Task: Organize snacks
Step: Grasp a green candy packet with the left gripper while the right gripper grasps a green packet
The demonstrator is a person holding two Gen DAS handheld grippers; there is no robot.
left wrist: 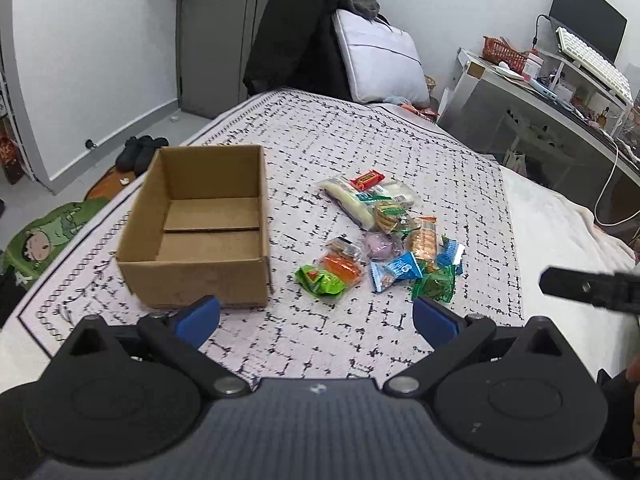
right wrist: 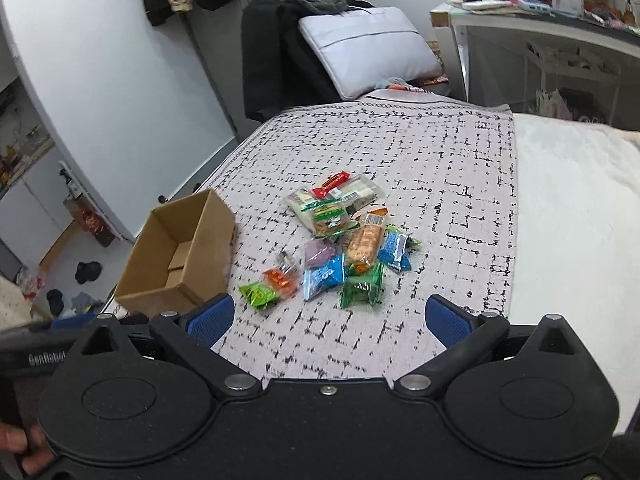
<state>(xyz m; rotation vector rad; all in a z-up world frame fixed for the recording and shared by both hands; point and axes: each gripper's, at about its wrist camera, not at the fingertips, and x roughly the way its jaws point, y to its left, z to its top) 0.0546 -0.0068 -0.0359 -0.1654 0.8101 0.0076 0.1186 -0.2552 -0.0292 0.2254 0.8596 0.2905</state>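
An empty cardboard box point(left wrist: 208, 224) point(right wrist: 176, 256) stands open on the patterned bedspread. To its right lies a heap of several snack packets point(left wrist: 384, 232) point(right wrist: 340, 240): a green one point(left wrist: 320, 278) and an orange one point(left wrist: 342, 266) nearest the box, a blue one point(left wrist: 394, 270), a dark green one point(left wrist: 436, 282), a red bar point(left wrist: 368, 180) at the far end. My left gripper point(left wrist: 316, 320) is open, hovering short of the box and heap. My right gripper point(right wrist: 328, 318) is open too, just short of the heap, nothing between its fingers.
The bedspread point(left wrist: 360, 140) covers a bed; a white blanket point(right wrist: 572, 200) lies to the right. A pillow point(left wrist: 380, 60) and dark coat point(left wrist: 292, 32) are at the far end. A cluttered desk point(left wrist: 560, 80) stands at right. Shoes point(left wrist: 140, 152) sit on the floor at left.
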